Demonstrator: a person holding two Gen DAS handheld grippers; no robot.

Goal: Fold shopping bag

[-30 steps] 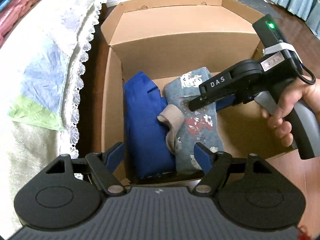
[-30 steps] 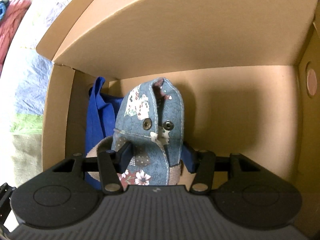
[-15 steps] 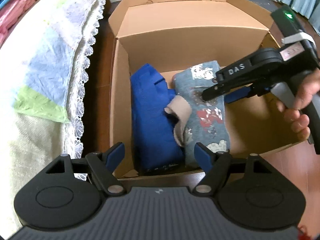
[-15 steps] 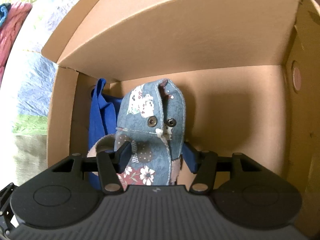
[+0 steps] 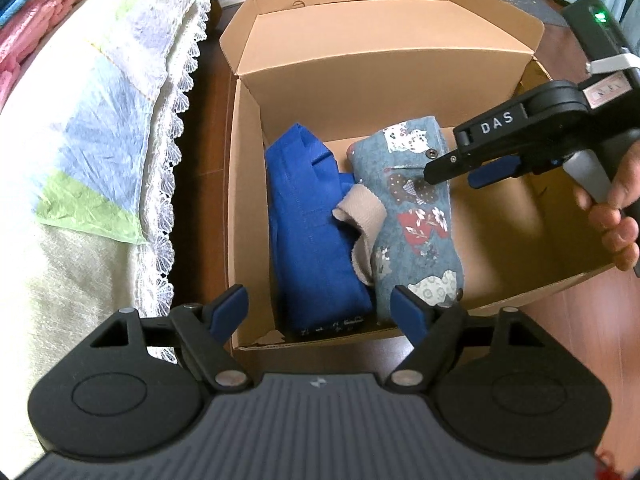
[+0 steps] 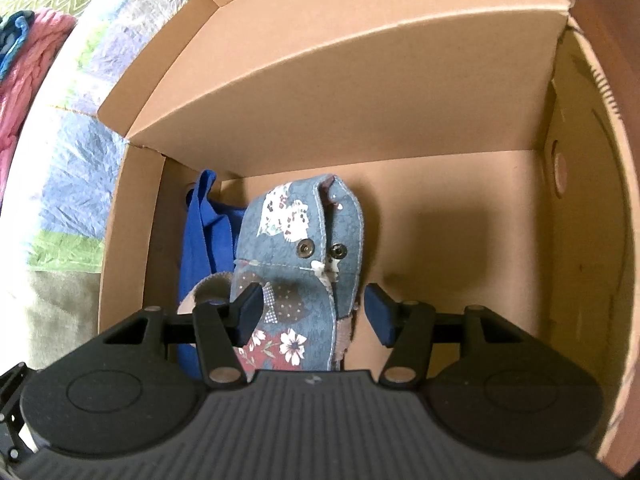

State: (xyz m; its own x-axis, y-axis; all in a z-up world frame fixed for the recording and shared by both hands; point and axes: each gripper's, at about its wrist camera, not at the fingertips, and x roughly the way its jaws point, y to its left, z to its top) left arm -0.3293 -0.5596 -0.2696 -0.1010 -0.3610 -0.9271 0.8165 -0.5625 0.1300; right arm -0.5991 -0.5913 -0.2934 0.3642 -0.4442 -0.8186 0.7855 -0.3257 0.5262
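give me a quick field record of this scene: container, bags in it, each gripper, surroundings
container: cardboard box, flaps open
bag 1: blue bag, folded, on the box's left side
bag 2: patchwork floral bag, folded, touching the blue bag on its right; beige strap between them; snaps visible
left gripper: open, holding nothing, above the box's near edge
right gripper: open, its pads either side of the floral bag, not pressing it
right hand: on that gripper's handle
surroundings: lace-edged quilt left of the box
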